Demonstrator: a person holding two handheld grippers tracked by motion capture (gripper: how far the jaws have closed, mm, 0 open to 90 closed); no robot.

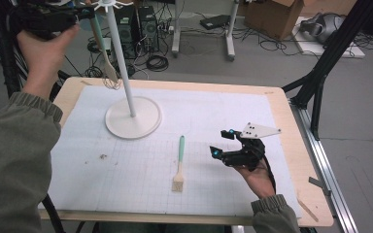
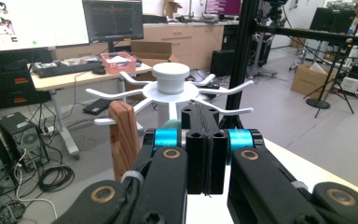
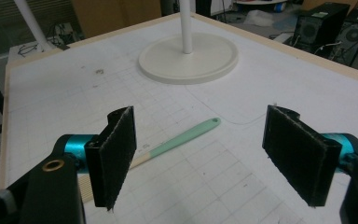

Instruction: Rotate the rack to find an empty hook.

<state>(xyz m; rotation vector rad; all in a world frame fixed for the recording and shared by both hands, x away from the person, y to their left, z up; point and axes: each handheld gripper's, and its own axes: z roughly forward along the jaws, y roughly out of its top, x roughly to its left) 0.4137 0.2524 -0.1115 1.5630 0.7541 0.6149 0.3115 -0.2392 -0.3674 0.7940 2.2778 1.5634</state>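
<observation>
While your left gripper (image 1: 80, 17) is raised beside the top of the rack (image 1: 126, 73), its fingers (image 2: 207, 140) are pressed fully together, and between them you pinch the mint handle of a spatula (image 1: 102, 48) whose wooden blade hangs down just beside the rack's pole, above the bench (image 1: 281, 111). In the left gripper view a sliver of that mint handle (image 2: 171, 124) shows just behind the closed fingers, with the rack's round cap and its white hook arms (image 2: 170, 84) directly ahead; a wooden piece (image 2: 123, 135) stands just left of the fingers there.

Out from the rack's round base, toward you, a brush (image 1: 179, 162) lies flat on the white gridded mat (image 1: 223, 111). Its mint handle points at the base and its pale bristle head is the end nearer you. It touches neither the base nor a gripper.

Your right gripper (image 1: 226, 143) sits to the right of the brush, farther from the rack, low over the mat with your hand (image 1: 257, 177) under it. Its fingers (image 3: 116, 154) stand wide apart and hold nothing. In the right gripper view the brush (image 3: 177, 140) lies on the mat between and beyond the two pads, apart from both, and the rack's base (image 3: 189, 58) lies farther off behind it.
</observation>
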